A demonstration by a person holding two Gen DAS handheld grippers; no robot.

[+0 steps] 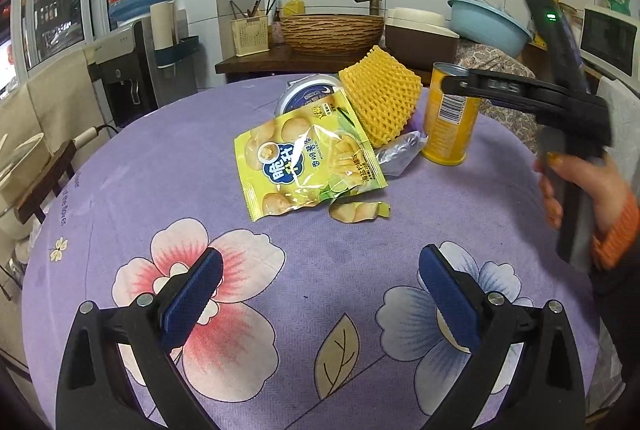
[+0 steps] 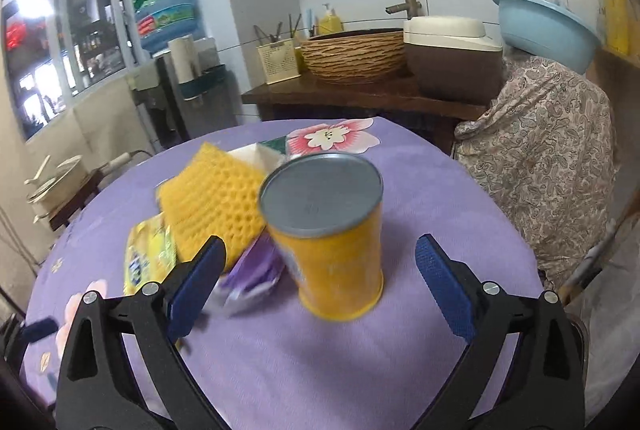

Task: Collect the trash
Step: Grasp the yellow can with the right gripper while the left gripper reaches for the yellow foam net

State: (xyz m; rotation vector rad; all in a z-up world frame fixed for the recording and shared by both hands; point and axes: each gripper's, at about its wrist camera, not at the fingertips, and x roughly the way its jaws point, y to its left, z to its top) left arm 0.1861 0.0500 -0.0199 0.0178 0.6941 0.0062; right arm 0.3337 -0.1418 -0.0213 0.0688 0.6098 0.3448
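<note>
Crowding the yellow can (image 2: 334, 234): foam net (image 2: 212, 202), chip bag (image 1: 304, 166), purple wrapper (image 2: 252, 274)

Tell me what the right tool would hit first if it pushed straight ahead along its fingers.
Most likely the yellow can: it stands upright on the purple tablecloth, dead ahead of the open right tool and roughly centred between its fingers. Depth is hard to judge, but nothing shows in front of it.

Both wrist cameras look forward and down over the table (image 1: 168, 166). The left sits farther back; the right is close to the can (image 2: 332, 230). Both share the can (image 1: 450, 118) and the yellow net (image 1: 380, 98).
</note>
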